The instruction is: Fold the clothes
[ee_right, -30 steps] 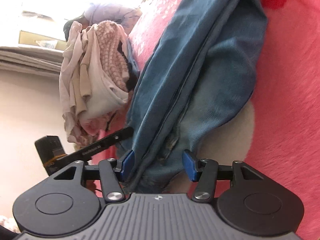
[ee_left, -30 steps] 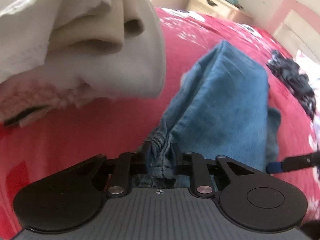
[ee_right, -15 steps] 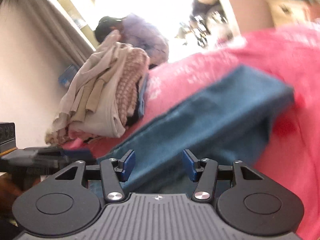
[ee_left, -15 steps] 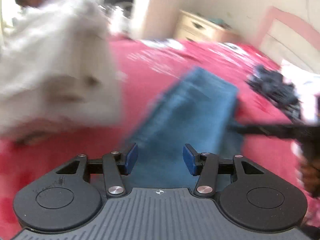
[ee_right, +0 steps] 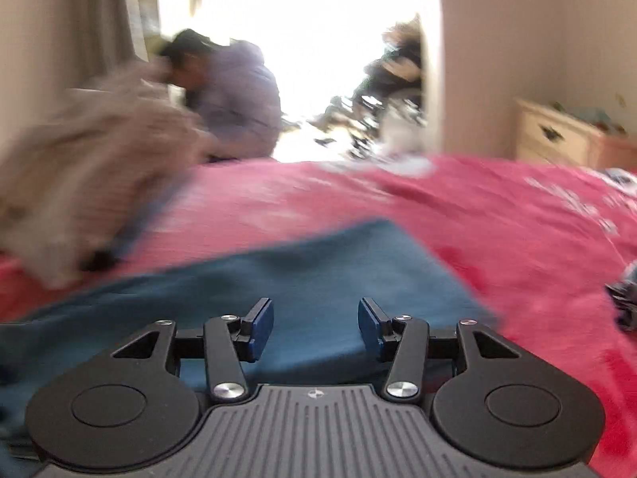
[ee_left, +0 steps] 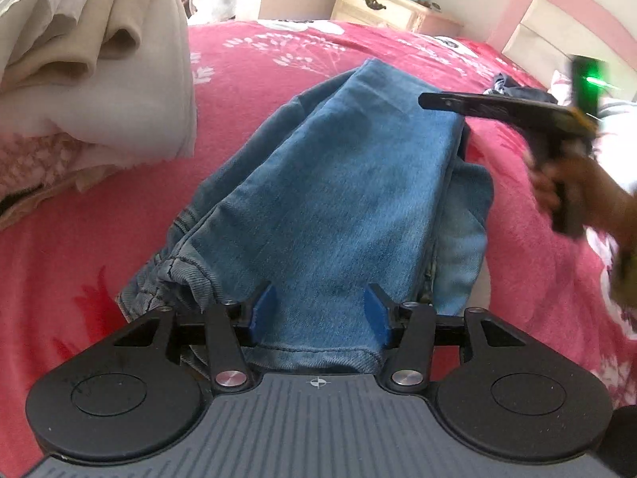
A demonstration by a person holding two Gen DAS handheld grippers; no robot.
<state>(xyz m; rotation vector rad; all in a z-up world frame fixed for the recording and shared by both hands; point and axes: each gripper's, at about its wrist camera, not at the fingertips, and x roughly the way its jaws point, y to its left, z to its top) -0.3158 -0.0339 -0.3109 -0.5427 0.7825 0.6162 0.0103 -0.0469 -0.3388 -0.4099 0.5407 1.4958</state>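
Folded blue jeans [ee_left: 342, 199] lie lengthwise on the red bedspread [ee_left: 99, 239]. My left gripper [ee_left: 318, 312] hovers open over their near hem, blue pads on either side, gripping nothing. The right gripper [ee_left: 438, 100] appears in the left wrist view as a dark finger above the jeans' far right edge, held by a hand [ee_left: 569, 183]. In the right wrist view, which is blurred, my right gripper [ee_right: 316, 326] is open above the jeans [ee_right: 278, 279], with nothing between its pads.
A stack of beige and pink folded clothes [ee_left: 79, 79] sits on the bed left of the jeans. A dark garment [ee_left: 517, 91] lies at the far right. A cream dresser [ee_left: 390, 12] and pink headboard [ee_left: 557, 24] stand behind the bed. A person [ee_right: 227, 95] crouches beyond it.
My left gripper let go of the jeans' hem and opened. Both grippers pulled back and lifted; the jeans now rest folded on the bed.
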